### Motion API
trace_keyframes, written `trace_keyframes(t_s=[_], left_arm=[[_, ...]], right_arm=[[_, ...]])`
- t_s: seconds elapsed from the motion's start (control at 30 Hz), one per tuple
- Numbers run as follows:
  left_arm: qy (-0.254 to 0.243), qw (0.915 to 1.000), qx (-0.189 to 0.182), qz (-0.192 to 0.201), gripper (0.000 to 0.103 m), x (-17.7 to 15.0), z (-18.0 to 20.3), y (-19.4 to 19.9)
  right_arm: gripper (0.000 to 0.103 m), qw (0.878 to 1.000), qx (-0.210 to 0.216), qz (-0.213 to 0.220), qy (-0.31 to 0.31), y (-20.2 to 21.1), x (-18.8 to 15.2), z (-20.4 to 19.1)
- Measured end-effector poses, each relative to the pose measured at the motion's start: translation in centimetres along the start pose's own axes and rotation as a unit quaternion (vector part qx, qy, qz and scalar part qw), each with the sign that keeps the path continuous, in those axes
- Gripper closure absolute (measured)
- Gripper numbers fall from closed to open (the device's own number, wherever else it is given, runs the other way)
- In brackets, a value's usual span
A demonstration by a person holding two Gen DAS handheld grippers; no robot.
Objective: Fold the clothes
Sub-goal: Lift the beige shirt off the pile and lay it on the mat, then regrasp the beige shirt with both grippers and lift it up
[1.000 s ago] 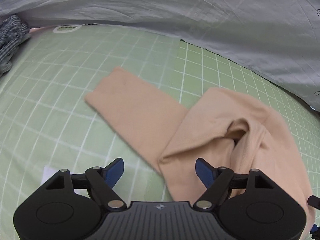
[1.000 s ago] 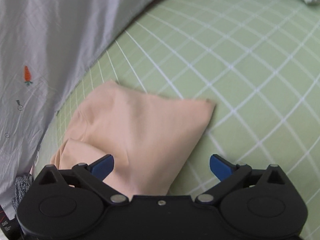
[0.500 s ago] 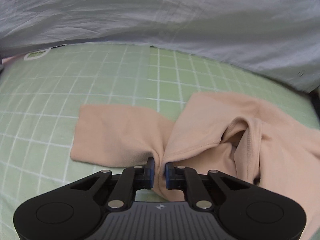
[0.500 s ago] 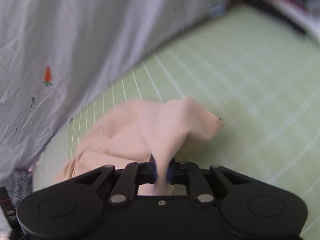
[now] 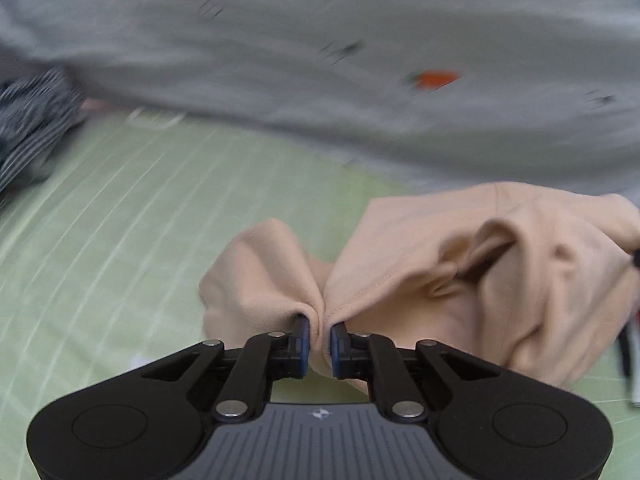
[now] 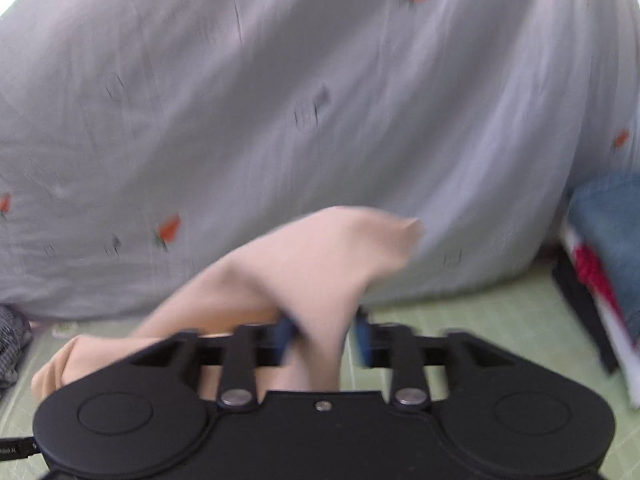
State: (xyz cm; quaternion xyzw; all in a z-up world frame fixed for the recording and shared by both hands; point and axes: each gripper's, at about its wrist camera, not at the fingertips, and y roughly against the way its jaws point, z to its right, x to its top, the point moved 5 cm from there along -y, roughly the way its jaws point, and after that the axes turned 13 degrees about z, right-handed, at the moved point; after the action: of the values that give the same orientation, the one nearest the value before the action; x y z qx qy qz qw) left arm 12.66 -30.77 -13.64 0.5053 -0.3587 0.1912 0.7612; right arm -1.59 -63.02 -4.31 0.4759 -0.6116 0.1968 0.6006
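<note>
A peach long-sleeved garment [image 5: 440, 248] lies bunched on the green grid mat [image 5: 120, 240]. My left gripper [image 5: 319, 336] is shut on a pinched fold where the sleeve meets the body and holds it lifted off the mat. In the right wrist view the same garment [image 6: 320, 256] hangs up in front of the grey sheet. My right gripper [image 6: 324, 334] has its jaws opening; the cloth still runs between them, close against the left pad with a gap to the right pad. The picture is blurred by motion.
A grey sheet with carrot prints [image 5: 320, 60] rises behind the mat and fills most of the right wrist view [image 6: 280, 100]. A dark checked cloth [image 5: 28, 128] lies at the far left. A stack of folded clothes [image 6: 608, 240] stands at the right.
Both grippers went from open over the flat garment to shut on it, then rose and pulled it up. The right gripper has tilted toward the sheet, and its jaws have parted again.
</note>
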Motion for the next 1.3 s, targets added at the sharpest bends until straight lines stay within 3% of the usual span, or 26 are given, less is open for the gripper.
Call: trace_keyframes(t_s=[0.27, 0.4, 0.53, 0.73, 0.97, 1.1, 1.2, 1.27, 1.3], left_arm=[[0.023, 0.9994, 0.004, -0.025, 0.086, -1.0, -1.8, -0.8], [0.060, 0.9974, 0.009, -0.037, 0.085, -0.7, -2.1, -0.8], [0.082, 0.9962, 0.017, -0.023, 0.082, 0.2, -2.8, 0.2], [0.073, 0.9962, 0.042, 0.022, 0.082, 1.6, -2.8, 1.5], [0.063, 0.9977, 0.020, -0.018, 0.080, 0.8, -2.1, -0.3], [0.079, 0.9952, 0.014, -0.056, 0.058, -1.3, -1.8, -1.6], [0.079, 0.9943, 0.012, -0.070, 0.052, -2.2, -1.6, -2.5], [0.085, 0.9937, 0.011, -0.073, 0.053, -2.5, -1.6, -3.0], [0.082, 0.9939, 0.010, -0.073, 0.057, -2.5, -1.5, -3.2]], right_arm=[[0.054, 0.993, -0.002, -0.109, -0.053, -1.7, -6.8, 0.4], [0.049, 0.984, 0.011, -0.141, -0.104, -2.6, -8.6, 0.6], [0.048, 0.978, 0.029, -0.160, -0.134, -3.6, -9.9, -0.6], [0.048, 0.978, 0.037, -0.167, -0.121, -5.2, -10.5, -1.7], [0.048, 0.976, 0.050, -0.174, -0.117, -6.4, -10.9, -2.4], [0.042, 0.976, 0.049, -0.179, -0.113, -7.2, -11.3, -2.8], [0.041, 0.975, 0.044, -0.188, -0.114, -7.8, -11.9, -2.8], [0.044, 0.973, 0.049, -0.191, -0.123, -8.1, -12.1, -2.7], [0.056, 0.972, 0.054, -0.191, -0.125, -8.1, -12.2, -2.7]])
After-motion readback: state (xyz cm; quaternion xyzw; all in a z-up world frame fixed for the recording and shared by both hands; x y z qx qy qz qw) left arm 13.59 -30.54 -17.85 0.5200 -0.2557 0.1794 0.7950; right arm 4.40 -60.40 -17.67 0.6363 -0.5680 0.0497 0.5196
